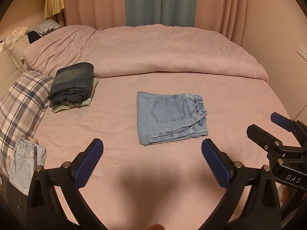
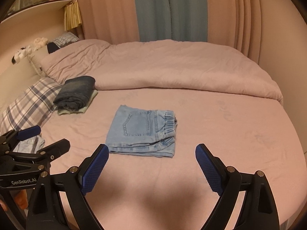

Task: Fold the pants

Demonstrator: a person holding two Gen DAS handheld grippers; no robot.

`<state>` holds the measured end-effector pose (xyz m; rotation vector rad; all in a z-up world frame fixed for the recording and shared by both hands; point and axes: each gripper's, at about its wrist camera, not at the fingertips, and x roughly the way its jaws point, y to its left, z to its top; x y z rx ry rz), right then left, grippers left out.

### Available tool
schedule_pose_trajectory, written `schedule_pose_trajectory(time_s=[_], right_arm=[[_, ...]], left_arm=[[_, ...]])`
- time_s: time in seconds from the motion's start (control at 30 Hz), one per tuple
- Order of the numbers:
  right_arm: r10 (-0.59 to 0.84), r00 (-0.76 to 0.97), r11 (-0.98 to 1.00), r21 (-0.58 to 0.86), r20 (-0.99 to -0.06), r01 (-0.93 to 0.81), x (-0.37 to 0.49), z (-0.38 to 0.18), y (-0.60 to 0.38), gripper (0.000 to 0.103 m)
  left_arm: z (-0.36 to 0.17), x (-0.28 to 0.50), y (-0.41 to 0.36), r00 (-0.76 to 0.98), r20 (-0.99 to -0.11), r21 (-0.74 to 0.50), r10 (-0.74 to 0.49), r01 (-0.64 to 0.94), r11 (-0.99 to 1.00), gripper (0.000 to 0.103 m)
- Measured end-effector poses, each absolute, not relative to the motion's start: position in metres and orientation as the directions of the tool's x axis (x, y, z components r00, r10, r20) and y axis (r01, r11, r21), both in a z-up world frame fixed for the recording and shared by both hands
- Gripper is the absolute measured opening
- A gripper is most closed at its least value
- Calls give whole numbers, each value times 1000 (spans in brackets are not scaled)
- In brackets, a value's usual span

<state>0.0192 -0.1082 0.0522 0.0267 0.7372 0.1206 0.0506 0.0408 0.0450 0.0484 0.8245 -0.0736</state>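
Note:
Light blue denim pants (image 1: 168, 117) lie folded into a small rectangle on the pink bed sheet (image 1: 115, 126), back pocket up and elastic waistband to the right; they also show in the right wrist view (image 2: 143, 131). My left gripper (image 1: 152, 147) is open and empty, held above the sheet just in front of the pants. My right gripper (image 2: 152, 151) is open and empty, close in front of the pants' near edge. Each gripper shows at the edge of the other's view: the right one (image 1: 268, 128), the left one (image 2: 46, 136).
A folded dark denim garment (image 1: 73, 83) lies on a pale green one at the left. A plaid pillow (image 1: 21, 97) lies beside it. Another light blue garment (image 1: 25, 164) hangs at the bed's left edge. A pink duvet (image 1: 153, 51) covers the far half; curtains hang behind.

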Motion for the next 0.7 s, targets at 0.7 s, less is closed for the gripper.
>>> schedule_pose_trajectory(time_s=[0.7], right_arm=[[120,741,992,56,-661,-111,14,61,-97,92]], left_arm=[[49,46,35,673,-739,16,-41,78,997,102]])
